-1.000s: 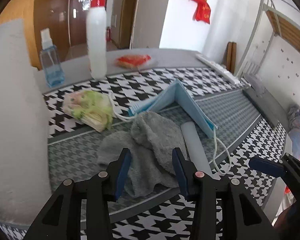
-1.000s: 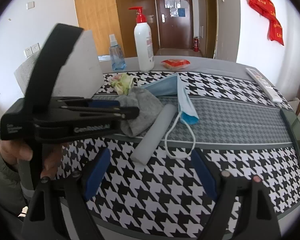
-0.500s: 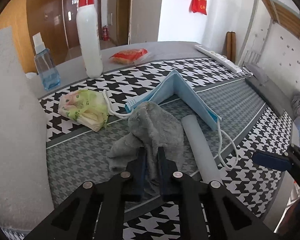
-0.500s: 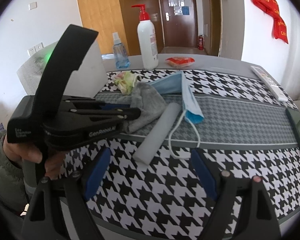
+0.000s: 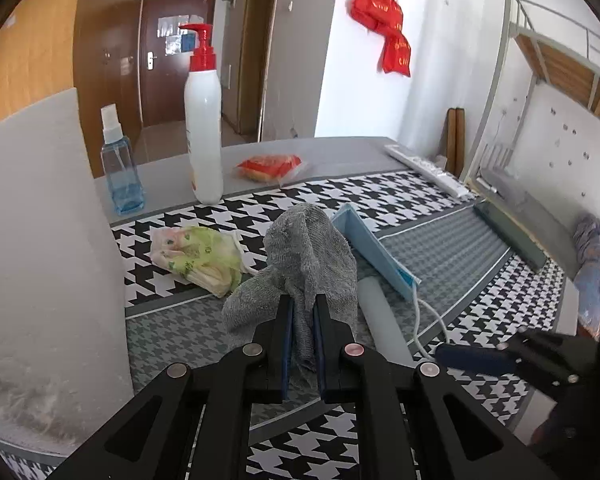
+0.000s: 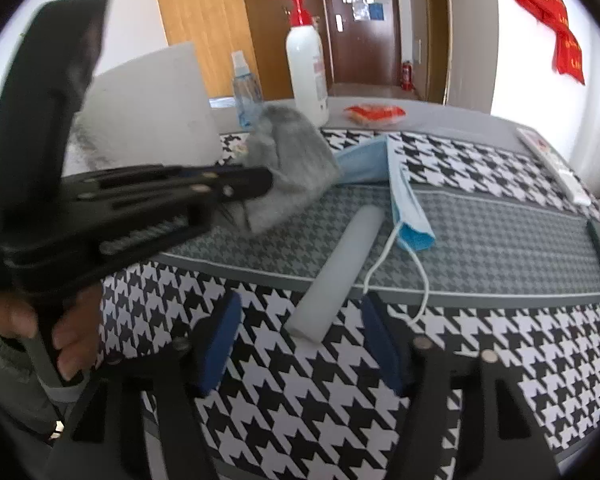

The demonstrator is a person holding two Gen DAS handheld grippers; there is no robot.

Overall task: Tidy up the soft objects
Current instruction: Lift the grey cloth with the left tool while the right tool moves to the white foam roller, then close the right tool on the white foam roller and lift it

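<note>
- Your left gripper (image 5: 302,312) is clamped fully shut on a fold of the grey cloth (image 5: 308,256). Pinching a fold rather than an edge gives the pads thick material to bite, so the limp fabric bunches up above the jaws instead of slipping out.
- The grey cloth hangs from that grip with its lower hem trailing toward the houndstooth table mat (image 5: 440,248); from the right wrist view it reads as partly raised, though whether it has cleared the mat entirely cannot be told.
- Your right gripper (image 6: 300,344) has just been narrowing but stands open with nothing pressed between its pads. Its jaws frame the near end of the grey foam roll (image 6: 336,272), which lies flat on the mat, apart from both blue pads: a likely set-up for the next pick.
- The blue face mask (image 6: 404,196) rests just beside the roll, its ear loop (image 6: 396,272) trailing past the roll's near end; a closing grip there could snag it.
- The floral mask (image 5: 196,256) lies near the white foam block (image 5: 40,240), untouched.
</note>
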